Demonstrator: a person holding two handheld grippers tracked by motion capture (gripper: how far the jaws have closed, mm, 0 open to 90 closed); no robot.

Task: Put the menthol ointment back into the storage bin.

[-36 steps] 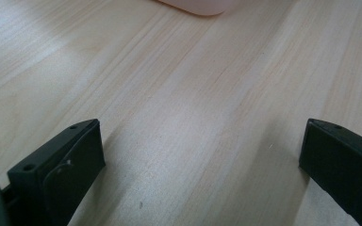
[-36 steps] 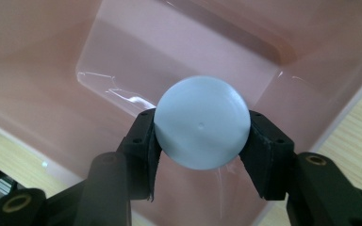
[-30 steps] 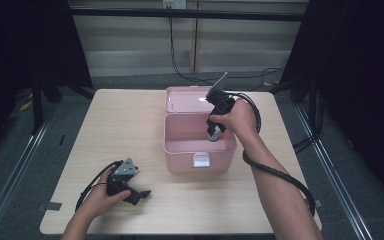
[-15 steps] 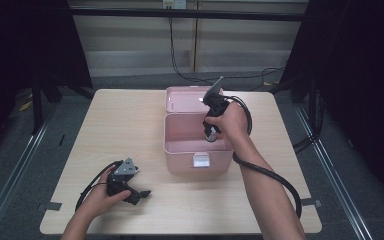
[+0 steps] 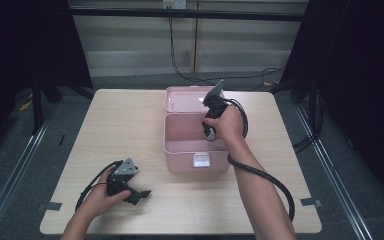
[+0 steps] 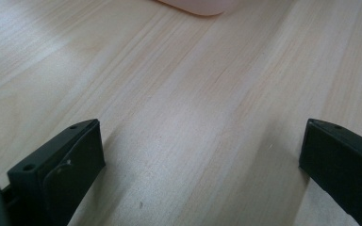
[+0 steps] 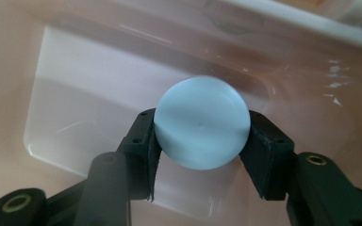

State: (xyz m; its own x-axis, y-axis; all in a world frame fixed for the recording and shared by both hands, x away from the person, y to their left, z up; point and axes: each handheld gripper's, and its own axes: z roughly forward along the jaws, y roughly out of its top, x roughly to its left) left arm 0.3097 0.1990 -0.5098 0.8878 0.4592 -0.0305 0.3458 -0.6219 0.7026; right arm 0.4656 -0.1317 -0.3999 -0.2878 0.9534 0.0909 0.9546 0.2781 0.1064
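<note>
A pink box (image 5: 180, 150) stands open at the table's middle, its lid (image 5: 182, 100) tipped back behind it. My right gripper (image 5: 209, 134) points down into the box. In the right gripper view both pads clamp a pale blue round object (image 7: 201, 123), seen from its flat circular top, just above the box's glossy pink floor (image 7: 75, 108). My left gripper (image 5: 139, 194) rests low on the table near the front left, held by a hand. Its jaws stand wide apart over bare wood (image 6: 193, 132), with nothing between them.
A corner of the pink box (image 6: 202, 5) peeks in at the top of the left gripper view. Black cables trail from both grippers across the light wooden table (image 5: 115, 125). Dark floor and metal rails surround the table.
My right gripper has sunk lower into the pink box with the pale blue object in its jaws. The left gripper has stayed where it was.
</note>
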